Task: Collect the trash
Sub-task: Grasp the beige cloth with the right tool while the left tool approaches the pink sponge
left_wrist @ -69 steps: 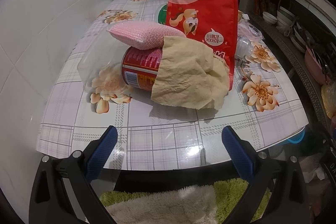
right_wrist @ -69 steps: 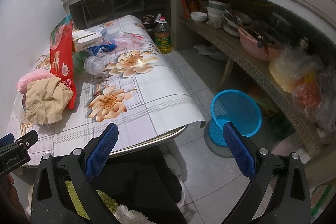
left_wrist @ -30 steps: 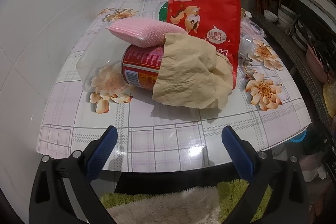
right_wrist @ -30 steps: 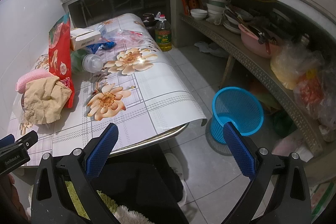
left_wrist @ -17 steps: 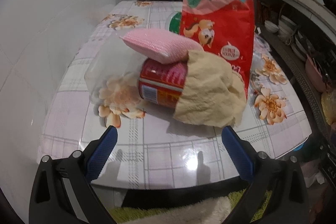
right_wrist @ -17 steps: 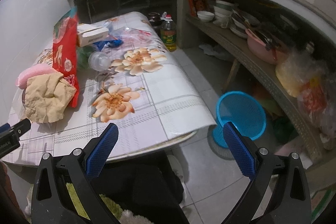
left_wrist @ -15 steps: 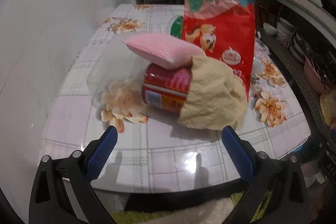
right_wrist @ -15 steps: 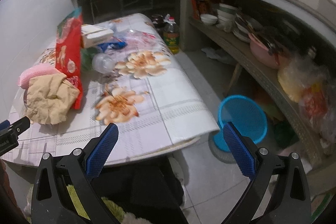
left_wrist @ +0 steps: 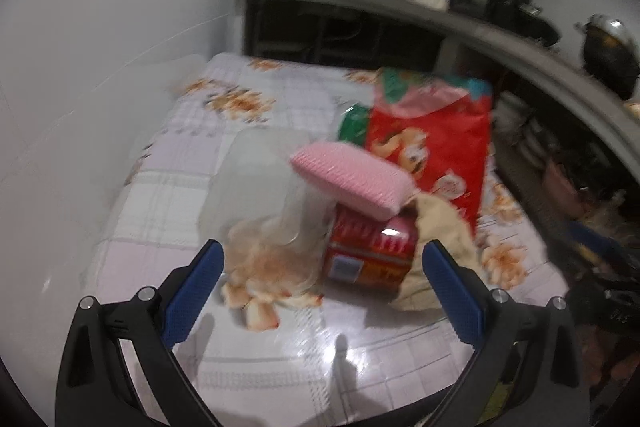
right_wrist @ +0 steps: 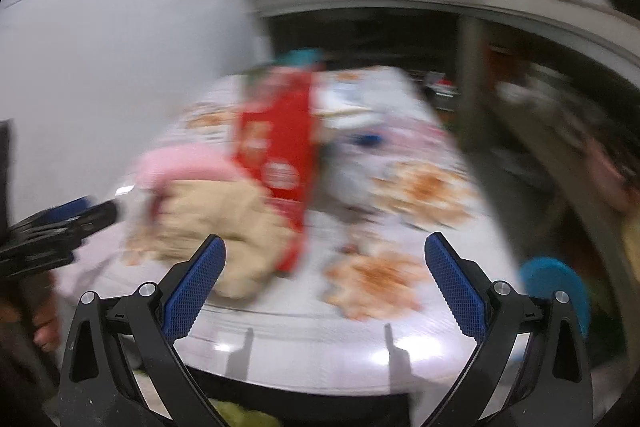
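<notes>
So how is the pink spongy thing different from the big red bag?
The pink sponge is small, bumpy and lies tilted on top of the red can; the red bag is much bigger and stands upright behind it. The sponge is plain pink, while the bag has cartoon pictures and a green top. Both sit on the flowered table, and neither gripper is touching them.
</notes>
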The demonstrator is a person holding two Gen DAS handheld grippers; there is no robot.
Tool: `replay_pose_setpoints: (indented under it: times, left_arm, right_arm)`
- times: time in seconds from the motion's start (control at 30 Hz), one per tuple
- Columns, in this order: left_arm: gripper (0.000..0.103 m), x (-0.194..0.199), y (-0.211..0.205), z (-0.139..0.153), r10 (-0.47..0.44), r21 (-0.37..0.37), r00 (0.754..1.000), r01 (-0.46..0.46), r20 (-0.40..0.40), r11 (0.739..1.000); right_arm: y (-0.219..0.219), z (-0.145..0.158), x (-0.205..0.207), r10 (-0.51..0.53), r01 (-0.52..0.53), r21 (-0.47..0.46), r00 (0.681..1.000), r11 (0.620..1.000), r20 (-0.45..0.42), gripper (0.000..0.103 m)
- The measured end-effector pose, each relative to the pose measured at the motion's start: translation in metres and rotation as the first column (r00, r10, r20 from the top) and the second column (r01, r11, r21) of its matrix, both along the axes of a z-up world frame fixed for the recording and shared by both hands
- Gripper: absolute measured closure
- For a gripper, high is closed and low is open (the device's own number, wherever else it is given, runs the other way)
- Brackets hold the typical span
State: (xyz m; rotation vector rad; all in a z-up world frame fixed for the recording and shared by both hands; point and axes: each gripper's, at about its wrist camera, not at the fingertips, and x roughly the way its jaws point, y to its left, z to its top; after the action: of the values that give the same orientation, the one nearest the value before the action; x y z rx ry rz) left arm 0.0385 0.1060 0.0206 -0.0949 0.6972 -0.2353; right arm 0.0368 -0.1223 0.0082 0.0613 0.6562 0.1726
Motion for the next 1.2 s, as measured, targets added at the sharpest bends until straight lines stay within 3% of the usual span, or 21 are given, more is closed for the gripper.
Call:
replay_pose_setpoints:
  times: [0.13, 0.2, 0.37, 0.47, 0.5, 0.53, 0.73, 0.8, 0.87, 0.97, 1.2]
  left_arm:
    - [0.006, 0.006, 0.003, -0.003, -0.039, -0.081, 0.999, 0.04, 0.006, 0.996]
    - [0.006, 0.009, 0.004, -0.003, -0.038, -0.101, 0.999, 0.039, 0.011, 0.994]
    - [0.006, 0.013, 0.008, -0.001, -0.046, -0.153, 0.998, 0.05, 0.032, 0.987]
    - [0.008, 0.014, 0.011, -0.001, -0.069, -0.181, 0.997, 0.075, 0.038, 0.981]
    - [0.011, 0.011, 0.015, 0.002, 0.017, -0.275, 0.992, 0.019, 0.127, 0.961]
    - [0.013, 0.013, 0.009, -0.003, -0.094, -0.188, 0.995, 0.1, 0.039, 0.977]
    - [0.025, 0.009, 0.0, -0.009, -0.166, -0.181, 0.986, 0.169, 0.031, 0.969]
    - [0.031, 0.009, -0.002, -0.01, -0.174, -0.177, 0.984, 0.176, 0.028, 0.968]
    - [0.035, 0.007, -0.006, -0.012, -0.189, -0.171, 0.982, 0.191, 0.025, 0.967]
    - [0.038, 0.006, -0.012, -0.014, -0.198, -0.156, 0.98, 0.199, 0.022, 0.968]
    - [0.043, 0.01, -0.024, -0.017, -0.216, -0.121, 0.976, 0.216, 0.009, 0.969]
  right_arm:
    - [0.031, -0.002, 0.023, 0.257, -0.257, 0.012, 0.966, 0.966, -0.009, 0.008]
    - [0.042, -0.007, 0.036, 0.325, -0.325, 0.025, 0.945, 0.946, -0.038, 0.008]
    - [0.045, -0.023, 0.074, 0.384, -0.361, 0.169, 0.914, 0.917, -0.131, 0.011]
    - [0.044, -0.033, 0.088, 0.395, -0.347, 0.248, 0.9, 0.904, -0.182, 0.02]
    - [0.044, -0.036, 0.092, 0.399, -0.341, 0.269, 0.895, 0.901, -0.201, 0.025]
    - [0.043, -0.04, 0.094, 0.401, -0.333, 0.291, 0.89, 0.897, -0.218, 0.028]
    - [0.03, -0.045, 0.1, 0.422, -0.296, 0.435, 0.878, 0.85, -0.227, 0.06]
    - [0.027, -0.04, 0.096, 0.422, -0.291, 0.458, 0.881, 0.84, -0.215, 0.079]
    - [0.018, -0.033, 0.092, 0.403, -0.275, 0.457, 0.891, 0.846, -0.208, 0.092]
    - [0.007, -0.024, 0.086, 0.375, -0.258, 0.45, 0.907, 0.855, -0.192, 0.097]
    - [-0.031, 0.007, 0.045, 0.341, -0.252, 0.462, 0.933, 0.85, -0.119, 0.099]
